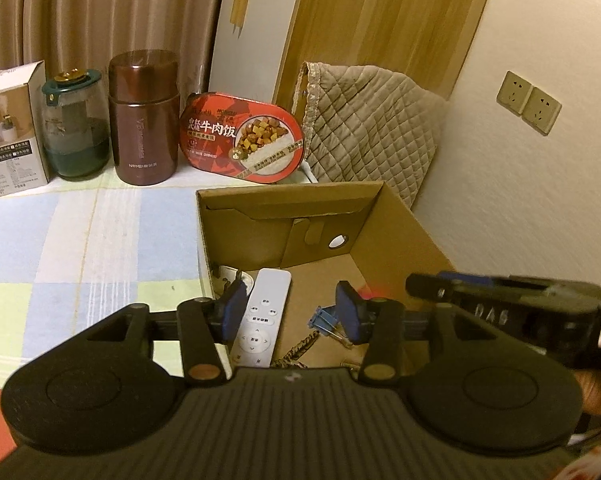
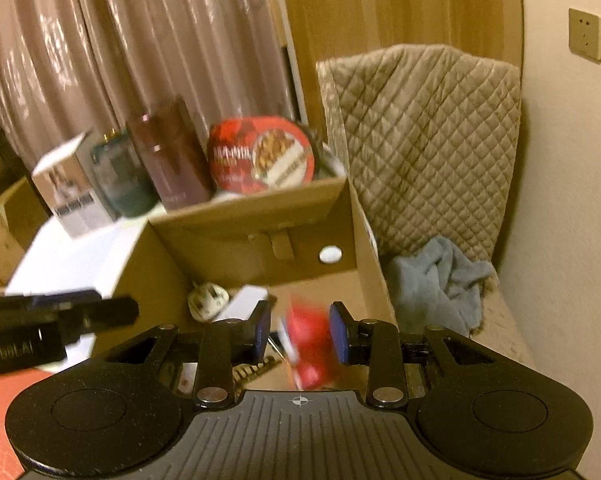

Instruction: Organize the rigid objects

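Observation:
An open cardboard box (image 1: 288,192) stands on the checked cloth. On its floor lie a white remote (image 1: 262,316), a blue binder clip (image 1: 320,318) and a striped cord (image 1: 300,350). My left gripper (image 1: 292,312) hangs open over the box, with the remote below its left pad, untouched. My right gripper (image 2: 301,334) is also over the box (image 2: 252,204). A smeared red object (image 2: 308,344) shows between its pads, with a gap on the left side. A white round thing (image 2: 208,300) lies in the box's left corner. Each gripper shows side-on in the other's view.
Behind the box stand a red meal tub (image 1: 242,140), a brown flask (image 1: 144,120), a glass jar (image 1: 76,128) and a white carton (image 1: 12,128). A quilted cover (image 1: 372,120) and a blue towel (image 2: 440,284) lie to the right, by the wall.

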